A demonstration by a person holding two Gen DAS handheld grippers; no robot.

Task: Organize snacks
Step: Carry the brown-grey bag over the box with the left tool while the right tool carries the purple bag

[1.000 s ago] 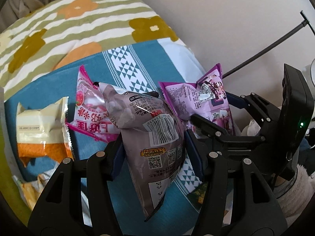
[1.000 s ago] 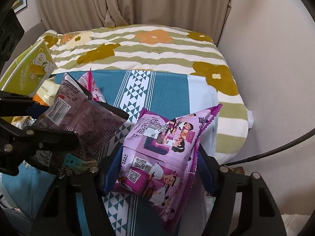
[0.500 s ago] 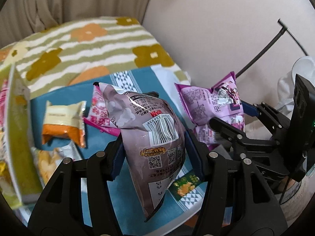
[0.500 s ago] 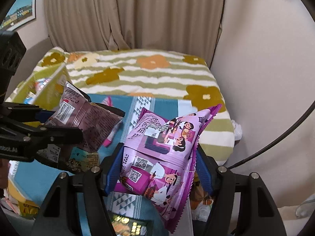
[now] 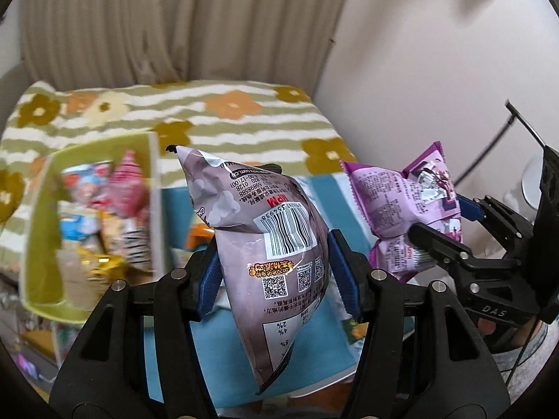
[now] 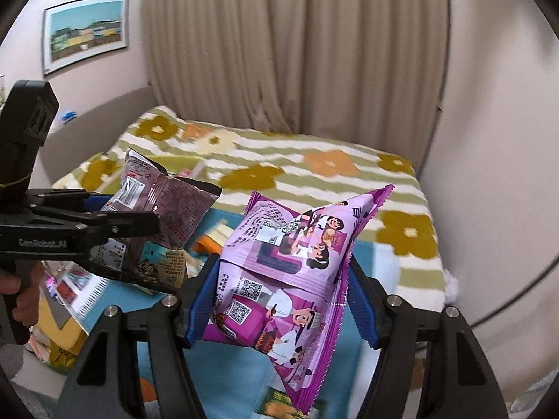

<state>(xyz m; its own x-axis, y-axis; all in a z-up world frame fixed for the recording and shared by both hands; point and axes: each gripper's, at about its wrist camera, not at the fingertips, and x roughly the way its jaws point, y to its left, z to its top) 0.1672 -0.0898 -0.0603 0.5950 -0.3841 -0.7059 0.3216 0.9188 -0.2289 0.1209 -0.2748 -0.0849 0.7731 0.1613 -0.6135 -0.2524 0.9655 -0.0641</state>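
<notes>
Ahead of both grippers a flowered blanket [image 6: 314,160] is spread up to a curtain [image 6: 297,52], and a bare wall [image 6: 489,104] closes off the right side, near the right gripper [image 6: 283,300]. Down and to the left of the left gripper [image 5: 274,269] a green box [image 5: 42,209] is seen, open-topped and part filled with packets; its near wall stands just beside the left finger. Open room is left between the two grippers and above the blue cloth [image 5: 216,359] under them. The left gripper is angled downward and is clamped on a brown bag [image 5: 269,230], which is held upright by its middle between the blue pads [image 5: 209,272]. The right gripper, beside it to the right, is likewise tilted down and is clamped on a purple bag [image 6: 290,265], which is tipped to one side in the grip. A hand [image 6: 21,300] is seen on the left gripper's handle in the right wrist view. The box's contents are blurred and cannot be told apart. The packets on the cloth are mostly hidden behind the brown bag, and the cloth's near edge is cut off by the fingers.
</notes>
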